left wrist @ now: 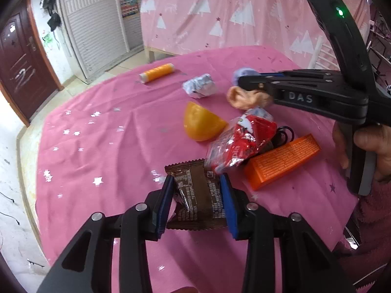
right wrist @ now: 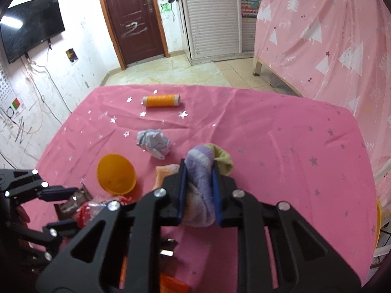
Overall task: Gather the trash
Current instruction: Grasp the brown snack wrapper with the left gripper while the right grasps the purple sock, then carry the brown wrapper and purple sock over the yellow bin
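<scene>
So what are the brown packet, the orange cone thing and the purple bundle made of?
The brown packet, pinched in the left gripper, looks like thin plastic film: glossy, creased, with zigzag-cut ends. The orange cone seems to be hard moulded plastic, smooth, slightly translucent and hollow. The purple bundle, squeezed in the right gripper, looks like soft fuzzy fabric, perhaps terry or fleece; it folds and bulges.

Left tablecloth (left wrist: 97,146) bare; right crowded: red wrapper (left wrist: 244,141), orange box (left wrist: 283,161).
</scene>
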`<state>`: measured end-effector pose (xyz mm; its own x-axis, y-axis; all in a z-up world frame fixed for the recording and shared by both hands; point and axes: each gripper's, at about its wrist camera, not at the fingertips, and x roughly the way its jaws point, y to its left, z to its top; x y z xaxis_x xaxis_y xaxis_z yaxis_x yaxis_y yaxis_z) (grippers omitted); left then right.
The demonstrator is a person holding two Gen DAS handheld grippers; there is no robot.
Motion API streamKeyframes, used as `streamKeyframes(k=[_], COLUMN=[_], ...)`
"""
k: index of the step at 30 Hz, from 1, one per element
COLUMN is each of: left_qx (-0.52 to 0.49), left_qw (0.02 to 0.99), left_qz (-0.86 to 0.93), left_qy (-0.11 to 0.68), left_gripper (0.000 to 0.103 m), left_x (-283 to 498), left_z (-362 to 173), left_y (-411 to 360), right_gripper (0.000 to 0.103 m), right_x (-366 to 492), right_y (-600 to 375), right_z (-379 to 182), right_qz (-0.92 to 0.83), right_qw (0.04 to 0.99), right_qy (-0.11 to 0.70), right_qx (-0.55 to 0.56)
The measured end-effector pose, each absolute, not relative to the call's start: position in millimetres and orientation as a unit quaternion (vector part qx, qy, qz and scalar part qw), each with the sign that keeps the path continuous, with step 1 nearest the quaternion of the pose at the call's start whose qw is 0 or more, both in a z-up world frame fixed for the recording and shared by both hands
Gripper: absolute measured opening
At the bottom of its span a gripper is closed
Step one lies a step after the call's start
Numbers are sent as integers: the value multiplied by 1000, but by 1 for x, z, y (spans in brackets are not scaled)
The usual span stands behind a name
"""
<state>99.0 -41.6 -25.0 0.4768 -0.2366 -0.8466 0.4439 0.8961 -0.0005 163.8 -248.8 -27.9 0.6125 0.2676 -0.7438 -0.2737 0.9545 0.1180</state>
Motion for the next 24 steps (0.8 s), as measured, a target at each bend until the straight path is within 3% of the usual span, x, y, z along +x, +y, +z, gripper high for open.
streamKeyframes(k=[11, 24], left_qx=[114, 116], left_qw=[872, 881], left_qz=[-150, -183], left_qy=[452, 419], left_gripper=[33, 33], left_x=[84, 80], left_z=[3, 34], left_y=[-20, -68], right_gripper=[18, 18], right_x=[154, 140], right_y=[-267, -312], right_z=[-19, -13], right_qz=[147, 118], right_qw=[906, 916], right_qy=[396, 380], right_qx=[14, 44])
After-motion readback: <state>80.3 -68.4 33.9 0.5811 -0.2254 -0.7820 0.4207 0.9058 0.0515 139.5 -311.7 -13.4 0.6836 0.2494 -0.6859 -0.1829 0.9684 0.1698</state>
